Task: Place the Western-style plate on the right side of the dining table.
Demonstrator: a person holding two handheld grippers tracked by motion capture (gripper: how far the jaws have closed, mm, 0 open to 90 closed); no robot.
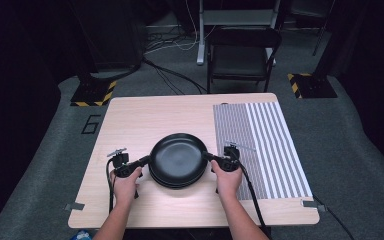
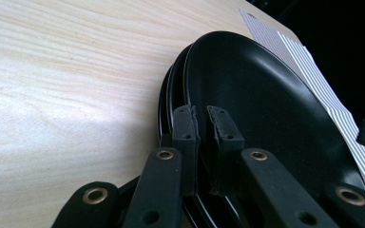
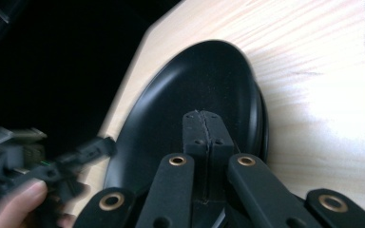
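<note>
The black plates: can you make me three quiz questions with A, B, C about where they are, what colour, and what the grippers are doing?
1. Where is the striped mat?
A. Right side of the table
B. Left side
C. On the chair

2. What colour are the plates?
A. White
B. Black
C. Red

3. What are the two grippers doing?
A. Lying open, far off
B. Holding a cup
C. Pinching the top plate's rim

Answers: A, the stripes lie at the right; B, all look black; C, left gripper and right gripper clamp opposite rims.

A stack of black plates [image 1: 178, 160] sits on the wooden table [image 1: 145, 112], left gripper [image 1: 143, 161] and right gripper [image 1: 209, 157] clamping its opposite rims; a striped mat [image 1: 270, 145] lies right of the stack.
</note>
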